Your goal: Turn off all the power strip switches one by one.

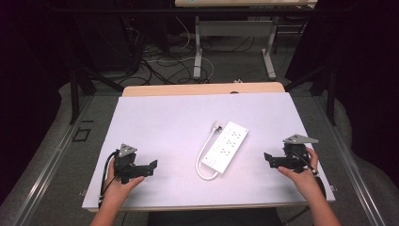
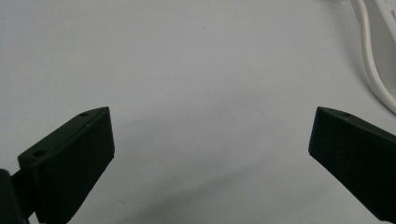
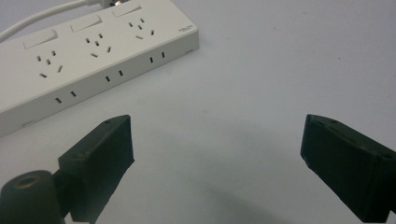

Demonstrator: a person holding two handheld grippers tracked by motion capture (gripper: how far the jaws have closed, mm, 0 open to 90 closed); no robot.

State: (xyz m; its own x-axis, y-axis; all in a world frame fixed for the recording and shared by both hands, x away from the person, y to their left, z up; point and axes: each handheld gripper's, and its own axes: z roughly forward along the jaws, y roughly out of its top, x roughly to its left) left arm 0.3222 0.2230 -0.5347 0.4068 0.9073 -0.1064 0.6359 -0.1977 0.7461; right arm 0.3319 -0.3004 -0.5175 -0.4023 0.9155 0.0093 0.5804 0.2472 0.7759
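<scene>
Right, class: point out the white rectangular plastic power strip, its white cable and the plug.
white power strip point(image 1: 226, 144), high view, top face.
white cable point(image 1: 202, 155), high view, loop's left side.
plug point(image 1: 216, 125), high view, its body.

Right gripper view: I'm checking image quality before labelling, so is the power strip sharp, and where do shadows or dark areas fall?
Right gripper view: power strip sharp, sockets readable; soft shadow below the jaws. Left gripper view: faint shadow on the white table. High view: surroundings dark, table evenly lit.

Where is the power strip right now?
In the high view the white power strip lies right of centre on the table, between both grippers, nearer the right gripper.
</scene>
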